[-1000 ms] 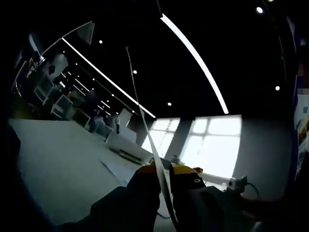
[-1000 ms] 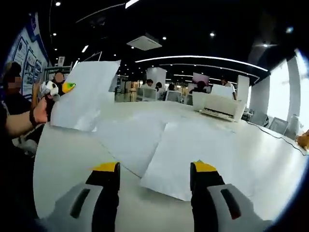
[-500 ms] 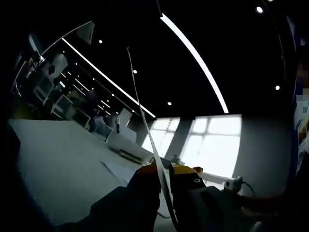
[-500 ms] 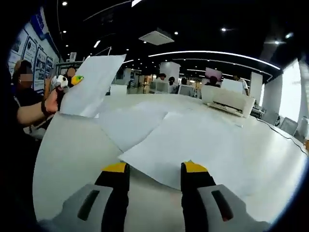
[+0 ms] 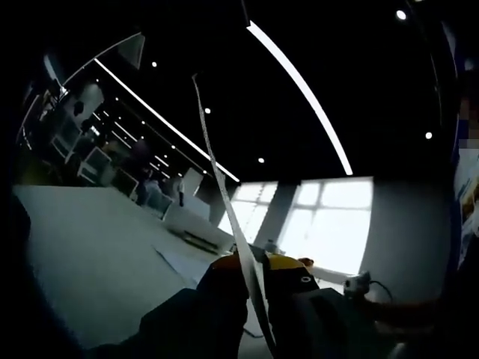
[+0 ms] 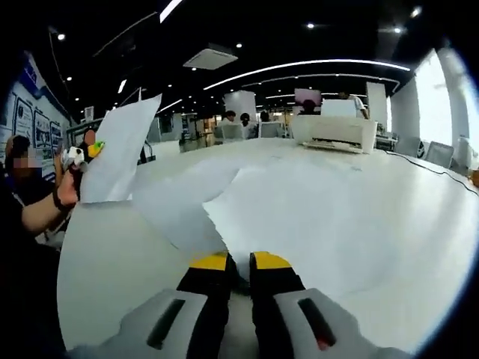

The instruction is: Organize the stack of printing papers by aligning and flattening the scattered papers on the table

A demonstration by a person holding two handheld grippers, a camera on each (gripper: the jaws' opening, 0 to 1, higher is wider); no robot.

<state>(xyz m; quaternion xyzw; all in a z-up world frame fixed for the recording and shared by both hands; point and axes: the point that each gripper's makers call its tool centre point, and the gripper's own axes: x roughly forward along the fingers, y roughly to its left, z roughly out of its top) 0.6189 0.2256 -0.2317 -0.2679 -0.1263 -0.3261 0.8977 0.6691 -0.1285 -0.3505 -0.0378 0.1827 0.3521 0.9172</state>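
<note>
My left gripper [image 5: 253, 263] is shut on a white sheet [image 5: 217, 164] that stands edge-on and curves up from between the jaws. The right gripper view shows this same sheet [image 6: 120, 149] held up at the table's left, with the left gripper [image 6: 84, 153] in a hand. My right gripper [image 6: 239, 263] sits low over the white table [image 6: 112, 262]. Its yellow-tipped jaws are pinched on the near corner of a large flat sheet [image 6: 322, 217]. This sheet overlaps a second sheet [image 6: 179, 209] lying askew to its left. In the left gripper view, the right gripper [image 5: 358, 284] is small at the right.
A white printer [image 6: 333, 133] stands at the table's far side, also seen in the left gripper view as the printer [image 5: 198, 228]. A person [image 6: 22, 194] is at the left table edge. More people [image 6: 230, 117] sit beyond the table, and a cable [image 6: 434, 168] runs along the right.
The right gripper moved forward and down to the flat sheet's near corner, and its jaws went from wide open to pinched on it. The left gripper kept its sheet raised, nearly still.
</note>
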